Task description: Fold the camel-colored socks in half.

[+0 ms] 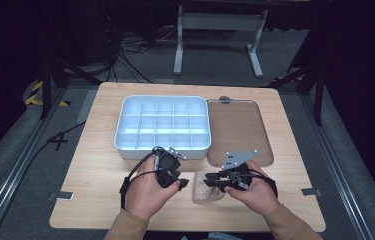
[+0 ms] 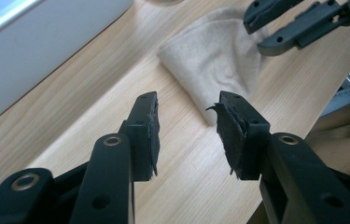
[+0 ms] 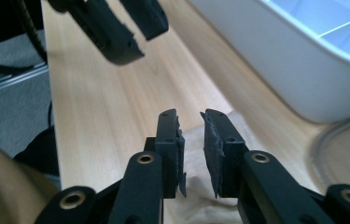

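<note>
hovering tools flank cloth

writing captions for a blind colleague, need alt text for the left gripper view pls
Two black jaws of the left gripper stand open above a light wooden table, aimed at a beige cloth lying just beyond their tips. The right gripper reaches in over the cloth's far edge from the upper right, and a white compartment tray sits at the upper left.

Bare table along the near-left corner, divided bin blocking the centre, tray toward the right edge, beige cloth at the near edge.
</note>
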### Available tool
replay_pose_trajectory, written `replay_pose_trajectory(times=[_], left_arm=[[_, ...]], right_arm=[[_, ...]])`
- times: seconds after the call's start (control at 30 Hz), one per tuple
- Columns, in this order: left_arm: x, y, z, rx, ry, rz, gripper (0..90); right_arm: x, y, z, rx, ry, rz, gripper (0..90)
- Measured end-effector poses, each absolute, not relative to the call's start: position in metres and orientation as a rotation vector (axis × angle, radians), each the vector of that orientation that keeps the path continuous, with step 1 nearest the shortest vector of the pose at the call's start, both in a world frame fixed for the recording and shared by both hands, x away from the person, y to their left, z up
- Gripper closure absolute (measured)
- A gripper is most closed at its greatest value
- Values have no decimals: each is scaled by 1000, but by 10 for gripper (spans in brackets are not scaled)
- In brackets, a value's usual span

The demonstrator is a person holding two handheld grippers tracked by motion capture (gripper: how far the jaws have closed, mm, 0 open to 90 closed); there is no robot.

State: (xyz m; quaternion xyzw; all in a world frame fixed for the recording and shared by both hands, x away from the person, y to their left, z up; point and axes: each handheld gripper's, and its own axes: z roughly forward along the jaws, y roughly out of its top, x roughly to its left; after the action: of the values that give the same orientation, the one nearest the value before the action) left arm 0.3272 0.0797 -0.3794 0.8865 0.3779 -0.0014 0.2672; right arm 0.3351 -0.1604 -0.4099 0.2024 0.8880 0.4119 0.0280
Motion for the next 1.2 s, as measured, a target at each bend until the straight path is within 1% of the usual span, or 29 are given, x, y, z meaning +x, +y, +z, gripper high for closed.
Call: replay_pose_trajectory(times=[0.1, 0.23, 0.57, 0.7, 0.8, 1.07, 1.2], left_arm=[[327, 82, -381, 2400, 1031, 0, 595], [327, 81, -384, 2413, 1035, -7, 596], [333, 71, -396, 2476, 974, -34, 595], [337, 64, -398, 2499, 953, -16, 654], [338, 59, -400, 2509, 931, -19, 673], [341, 37, -410, 2541, 805, -3, 772], [342, 24, -420, 2586, 708, 36, 794]], right_arm=[[334, -157, -411, 624, 2761, 1258, 749], [335, -153, -416, 636, 2777, 1206, 758], [337, -158, -429, 688, 2809, 1109, 751], [336, -165, -429, 712, 2799, 1094, 752], [336, -169, -431, 730, 2796, 1082, 752], [335, -179, -436, 759, 2778, 1060, 738], [335, -181, -439, 752, 2772, 1049, 723]])
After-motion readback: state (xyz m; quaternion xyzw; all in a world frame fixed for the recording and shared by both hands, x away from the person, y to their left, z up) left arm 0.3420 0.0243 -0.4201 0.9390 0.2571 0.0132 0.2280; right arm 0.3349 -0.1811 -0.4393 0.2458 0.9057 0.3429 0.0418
